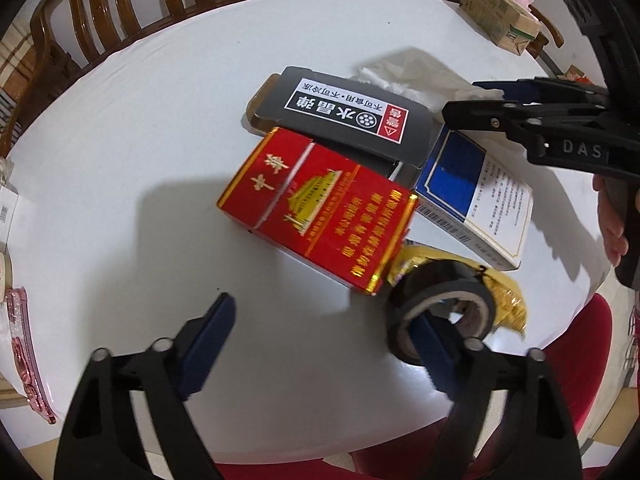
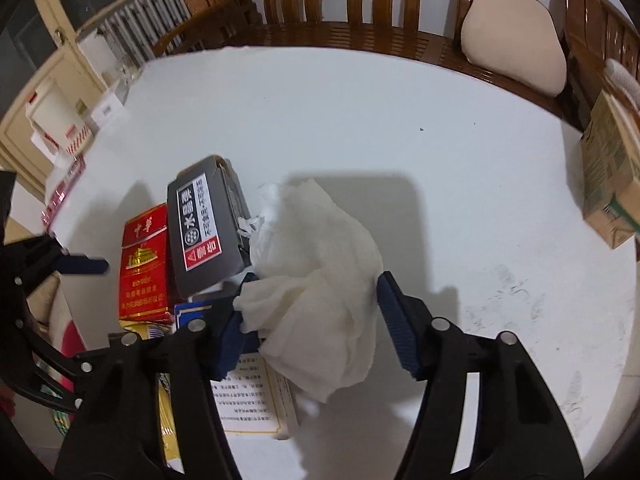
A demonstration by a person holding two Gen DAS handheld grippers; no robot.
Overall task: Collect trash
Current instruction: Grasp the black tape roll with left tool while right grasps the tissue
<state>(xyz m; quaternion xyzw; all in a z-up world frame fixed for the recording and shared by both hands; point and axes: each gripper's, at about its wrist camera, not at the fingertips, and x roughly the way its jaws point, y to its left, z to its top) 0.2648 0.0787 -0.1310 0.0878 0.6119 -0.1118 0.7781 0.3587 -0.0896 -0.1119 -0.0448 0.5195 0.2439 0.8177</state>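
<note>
Left hand-held gripper (image 1: 326,344) spread wide, its right finger inside the black tape roll (image 1: 440,312) near the counter's (image 1: 160,128) near edge. Right hand-held gripper (image 2: 310,320) spread around the crumpled white tissue (image 2: 320,280), not pinching. Red pack (image 1: 320,216), grey box (image 1: 344,116), blue-white pack (image 1: 476,196) clustered touching. Left and far counter bare. Wooden bench (image 2: 360,12) behind far edge, carton (image 2: 612,176) at right edge

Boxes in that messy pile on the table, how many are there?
3. The red cigarette box lies in front, the dark grey box lies behind it, and the blue-and-white box sits beside them. More may hide underneath.
</note>
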